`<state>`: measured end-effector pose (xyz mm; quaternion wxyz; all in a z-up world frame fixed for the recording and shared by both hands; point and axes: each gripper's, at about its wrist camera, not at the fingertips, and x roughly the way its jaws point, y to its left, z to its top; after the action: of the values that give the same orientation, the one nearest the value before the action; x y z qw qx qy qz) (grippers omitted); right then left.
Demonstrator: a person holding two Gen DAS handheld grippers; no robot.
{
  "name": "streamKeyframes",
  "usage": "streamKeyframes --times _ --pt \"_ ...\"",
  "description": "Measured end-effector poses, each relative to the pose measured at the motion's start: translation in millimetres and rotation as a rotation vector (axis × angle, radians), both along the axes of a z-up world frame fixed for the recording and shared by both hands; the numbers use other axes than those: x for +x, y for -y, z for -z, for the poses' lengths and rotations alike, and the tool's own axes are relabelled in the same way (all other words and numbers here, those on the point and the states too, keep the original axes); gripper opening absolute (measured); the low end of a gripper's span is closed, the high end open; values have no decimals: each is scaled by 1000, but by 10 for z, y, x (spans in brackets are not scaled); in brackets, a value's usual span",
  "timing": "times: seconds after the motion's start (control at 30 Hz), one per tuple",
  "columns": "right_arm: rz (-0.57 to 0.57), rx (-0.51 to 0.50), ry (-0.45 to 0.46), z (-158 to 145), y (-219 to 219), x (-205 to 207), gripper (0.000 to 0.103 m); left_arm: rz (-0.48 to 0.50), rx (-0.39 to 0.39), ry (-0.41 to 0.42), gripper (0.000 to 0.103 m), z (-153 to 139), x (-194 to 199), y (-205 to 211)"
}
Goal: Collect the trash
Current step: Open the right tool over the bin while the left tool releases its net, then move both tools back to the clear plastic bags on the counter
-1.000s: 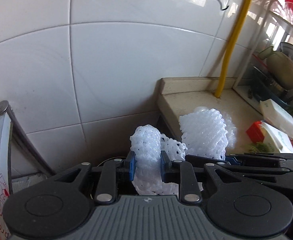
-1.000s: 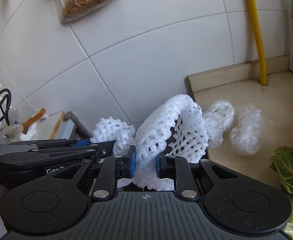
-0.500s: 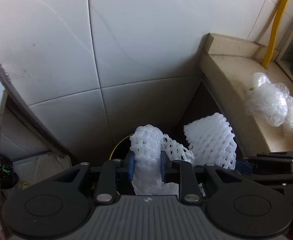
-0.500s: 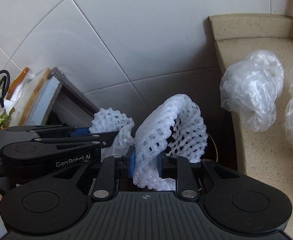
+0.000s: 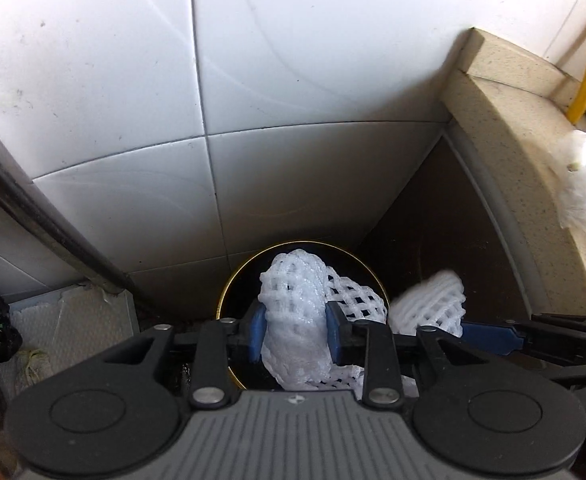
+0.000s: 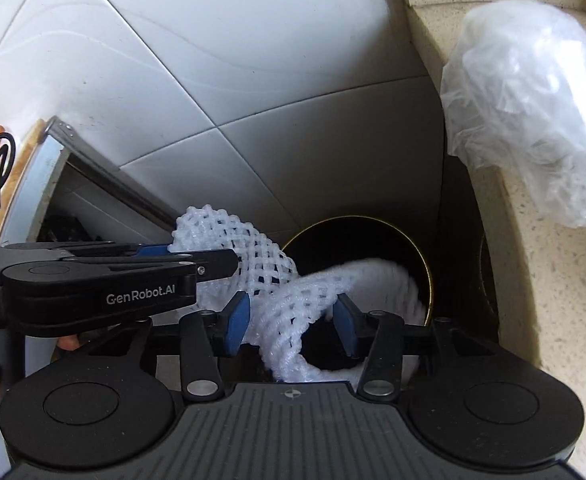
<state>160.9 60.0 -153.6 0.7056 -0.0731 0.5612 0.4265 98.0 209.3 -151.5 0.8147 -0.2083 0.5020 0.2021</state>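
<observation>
2 white foam nets [image 5: 293, 300] [image 6: 293, 312] hang over 1 round black bin [image 6: 373, 240]; left tool [image 5: 293, 334] grips one, right tool [image 6: 291, 324], just opening, stands wide.

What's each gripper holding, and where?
Both have just been opening: left gripper pinches a foam net mid-length; in the right gripper a second net lies loose between the fingers.

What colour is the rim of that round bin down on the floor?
Gold, a thin ring around the black bin. It shows best in the left wrist view.
</observation>
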Motion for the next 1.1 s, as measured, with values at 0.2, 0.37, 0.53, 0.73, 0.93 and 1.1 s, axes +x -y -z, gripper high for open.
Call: streamKeyframes --times 0.2,0.37,0.53,0.73,0.93,1.1 --pt "16 -36 22 84 -117 4 64 -19 -22 -28 36 43 78 -65" --pt "12 -45 44 85 -150 -69 63 -5 -6 -83 37 81 132 -65" --pt "33 -45 57 30 -85 -93 64 -25 -74 -35 37 59 112 -113" --pt "46 -25 70 -69 -36 -177 66 -2 -89 -83 50 134 196 -58" --pt "56 -8 76 -170 43 -217 67 16 38 -149 64 125 254 86" --pt "68 6 85 -245 90 -231 67 25 41 -105 64 -52 189 145"
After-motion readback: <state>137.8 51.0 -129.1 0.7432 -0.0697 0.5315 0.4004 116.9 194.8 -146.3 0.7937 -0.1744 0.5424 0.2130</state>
